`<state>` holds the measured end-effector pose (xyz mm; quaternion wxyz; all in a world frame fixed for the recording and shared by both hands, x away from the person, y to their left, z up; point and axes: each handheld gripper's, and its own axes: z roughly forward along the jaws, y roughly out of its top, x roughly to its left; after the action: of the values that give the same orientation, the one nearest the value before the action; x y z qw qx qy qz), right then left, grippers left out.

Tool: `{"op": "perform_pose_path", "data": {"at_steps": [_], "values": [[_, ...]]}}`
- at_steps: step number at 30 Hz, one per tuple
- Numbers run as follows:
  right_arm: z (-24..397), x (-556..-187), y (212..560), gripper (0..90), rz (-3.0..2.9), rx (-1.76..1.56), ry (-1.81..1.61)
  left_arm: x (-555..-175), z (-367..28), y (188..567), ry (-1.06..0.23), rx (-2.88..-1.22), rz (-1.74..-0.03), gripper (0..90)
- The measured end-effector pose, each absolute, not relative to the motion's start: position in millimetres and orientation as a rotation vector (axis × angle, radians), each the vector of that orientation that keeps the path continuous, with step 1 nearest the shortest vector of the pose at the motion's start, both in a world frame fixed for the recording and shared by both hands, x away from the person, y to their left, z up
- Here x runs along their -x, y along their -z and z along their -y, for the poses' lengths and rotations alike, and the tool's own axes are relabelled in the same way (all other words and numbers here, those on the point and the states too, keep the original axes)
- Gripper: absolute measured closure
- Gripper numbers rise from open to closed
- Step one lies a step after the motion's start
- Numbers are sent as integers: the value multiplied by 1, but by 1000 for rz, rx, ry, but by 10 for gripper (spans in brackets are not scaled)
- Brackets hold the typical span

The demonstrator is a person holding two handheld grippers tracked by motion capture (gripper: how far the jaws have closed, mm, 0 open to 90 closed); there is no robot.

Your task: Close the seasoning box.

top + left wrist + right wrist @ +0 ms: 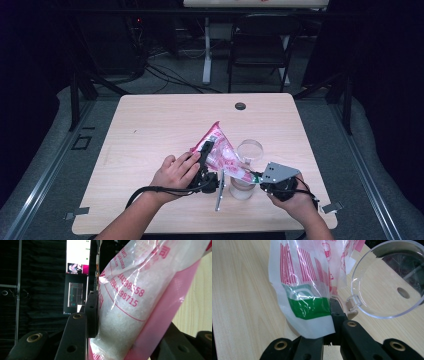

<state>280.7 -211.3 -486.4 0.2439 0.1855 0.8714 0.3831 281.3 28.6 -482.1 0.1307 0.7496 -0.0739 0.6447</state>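
Pink-and-white printed bag [220, 150] of white granules, held tilted above the worktop [150, 130], low corner over the clear plastic jar [248, 167]. Clamped around its bulging middle by the left gripper [205, 159], fingers [92, 315] pressed into the film on either side. Pinched at the flat green-and-white corner by the right gripper [257, 177], fingers [337, 315] closed tight on the film. Round jar rim just beside that corner in the right gripper view. Slim metal tool [220, 192] lying on the worktop between the two hands. Dark grommet hole [240, 106] near the far edge.
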Motion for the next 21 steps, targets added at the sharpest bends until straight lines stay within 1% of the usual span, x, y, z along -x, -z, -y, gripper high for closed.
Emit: {"op": "perform_pose_path", "data": {"at_steps": [21], "values": [[212,-282,489,900,-2381,-516,-1041,-282,-27,481,-1869,-2198,239,654]]}}
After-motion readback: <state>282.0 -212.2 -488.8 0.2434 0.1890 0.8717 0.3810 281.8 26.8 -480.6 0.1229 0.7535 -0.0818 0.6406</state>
